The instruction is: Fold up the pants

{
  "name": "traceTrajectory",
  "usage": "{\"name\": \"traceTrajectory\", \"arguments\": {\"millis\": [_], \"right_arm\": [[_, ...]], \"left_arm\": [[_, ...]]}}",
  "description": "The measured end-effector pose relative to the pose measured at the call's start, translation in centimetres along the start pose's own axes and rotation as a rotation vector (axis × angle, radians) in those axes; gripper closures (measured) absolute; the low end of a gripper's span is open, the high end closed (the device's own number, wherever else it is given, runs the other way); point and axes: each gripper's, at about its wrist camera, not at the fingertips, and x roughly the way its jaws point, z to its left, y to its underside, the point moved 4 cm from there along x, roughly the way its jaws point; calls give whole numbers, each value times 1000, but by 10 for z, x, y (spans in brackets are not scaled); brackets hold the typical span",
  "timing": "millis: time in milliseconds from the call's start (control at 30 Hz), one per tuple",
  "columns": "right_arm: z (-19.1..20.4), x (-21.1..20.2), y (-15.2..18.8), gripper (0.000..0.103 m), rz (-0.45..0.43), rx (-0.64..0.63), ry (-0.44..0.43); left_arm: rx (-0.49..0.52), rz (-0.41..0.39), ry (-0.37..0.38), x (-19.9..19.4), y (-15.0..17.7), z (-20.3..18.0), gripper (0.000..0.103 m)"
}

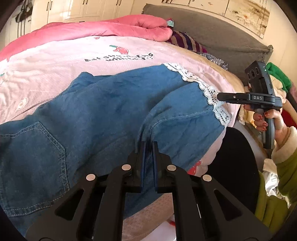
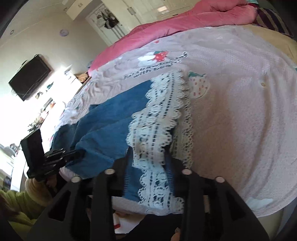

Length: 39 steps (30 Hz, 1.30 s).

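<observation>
Left tool clamped on blue denim pants lower centre; right tool apart, lace hem between, seemingly loose.

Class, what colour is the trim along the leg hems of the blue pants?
White lace trim on the blue pants, clearest in the right wrist view.

Cream cupboards, grey headboard, wall-mounted television, bright daylight.

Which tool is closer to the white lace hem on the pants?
Right. The right tool straddles the lace hem; the left tool pinches denim farther up the pants.
</observation>
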Motion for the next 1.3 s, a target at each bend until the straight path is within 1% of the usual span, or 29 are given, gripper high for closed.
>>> {"name": "traceTrajectory", "arguments": {"millis": [33, 133, 267, 400, 533, 600, 633, 700, 767, 833, 900, 967, 1000, 1067, 1133, 1200, 1267, 1300], "right_arm": [[-1, 2, 0, 70, 14, -3, -1], [-2, 3, 2, 97, 55, -31, 29], [-4, -12, 2, 97, 62, -64, 44], [-15, -31, 1, 97, 54, -72, 61], [-24, -29, 17, 97, 90, -53, 52], [-25, -28, 23, 97, 93, -46, 42], [-26, -28, 25, 97, 86, -40, 35], [-29, -29, 27, 96, 75, -24, 39], [-27, -32, 26, 94, 56, -4, 29], [-22, -41, 23, 90, 20, -24, 48], [-15, -52, 20, 84, -25, -43, 56], [-11, -57, 18, 70, -49, -43, 61], [-9, -57, 18, 68, -49, -48, 68], [-6, -53, 22, 66, -38, -51, 67], [-8, -45, 26, 65, -16, -40, 88], [-12, -42, 29, 61, -11, -23, 105], [-17, -43, 34, 51, -10, -1, 124], [-20, -44, 36, 49, -15, 11, 128]], "left_arm": [[5, 2, -5, 2, 0, -1, 101], [37, 5, -32, 7, 0, -3, 101], [91, 24, -74, 7, 0, -8, 103], [134, 33, -70, -7, 3, -13, 103], [163, 70, -51, -17, 19, -21, 103], [172, 82, -48, -21, 30, -25, 103], [172, 78, -46, -23, 33, -26, 103], [181, 55, -64, -29, 37, -26, 103], [174, 25, -92, -37, 36, -21, 103], [169, 11, -122, -43, 34, -14, 96], [143, -4, -130, -51, 30, -5, 84], [154, -9, -132, -52, 27, -4, 79], [164, -4, -134, -50, 26, -8, 77], [215, 7, -114, -39, 21, -20, 76], [253, 17, -110, -27, 16, -29, 76], [301, 31, -134, -13, 12, -37, 76], [336, 49, -184, -1, 9, -39, 76], [349, 60, -203, 4, 7, -38, 76]]}}
